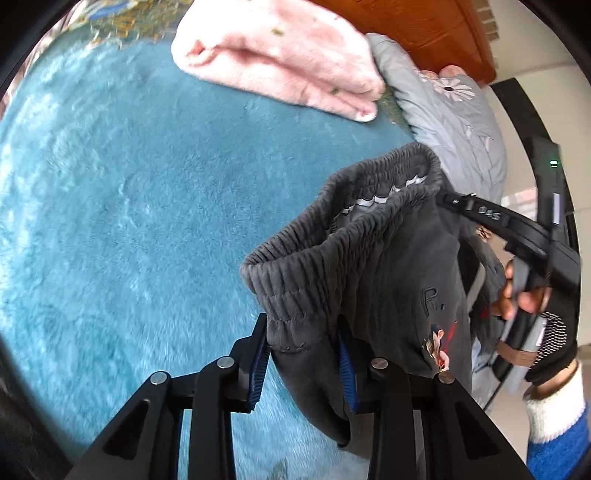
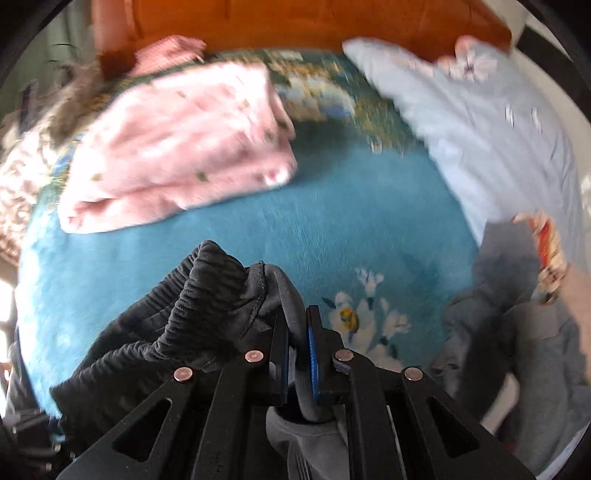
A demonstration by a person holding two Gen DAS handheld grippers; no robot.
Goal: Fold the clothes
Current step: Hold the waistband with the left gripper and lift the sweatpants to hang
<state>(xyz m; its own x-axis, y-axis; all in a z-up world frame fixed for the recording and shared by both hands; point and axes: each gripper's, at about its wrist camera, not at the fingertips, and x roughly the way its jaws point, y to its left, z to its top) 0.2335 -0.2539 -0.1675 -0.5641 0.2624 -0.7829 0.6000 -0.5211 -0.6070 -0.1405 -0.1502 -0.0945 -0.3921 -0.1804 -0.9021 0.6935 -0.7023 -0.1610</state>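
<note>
**Dark grey trousers held up by the waistband between two tongs**

Dark grey fleece trousers (image 1: 373, 266) hang in the air above a teal plush blanket (image 1: 129, 192), gripped at two points of the elastic waistband. The left gripper (image 1: 303, 354) has its blue-padded fingers closed on one side of the band, with cloth filling the gap between them. The right gripper (image 2: 297, 347) is pressed together on another part of the same band, a fold of grey cloth pinched between its pads; in the left view its black finger reaches into the far side of the waistband. Holding the band at two spread points likely lets the legs drop straight under their own weight, so the garment can be laid flat or doubled over cleanly. It is lifted and not lying on the bed, so the fold on this piece looks unfinished.

Counted: one pair of trousers in hand; two grippers, both clamped on it; one pink fluffy garment (image 2: 177, 147) lying folded further back on the blanket; one pale blue quilt (image 2: 480, 122) with flower print along the right side; one heap of grey clothes (image 2: 517, 314) at the right edge, too blurred to count singly. A wooden headboard (image 2: 295, 22) stands behind
</note>
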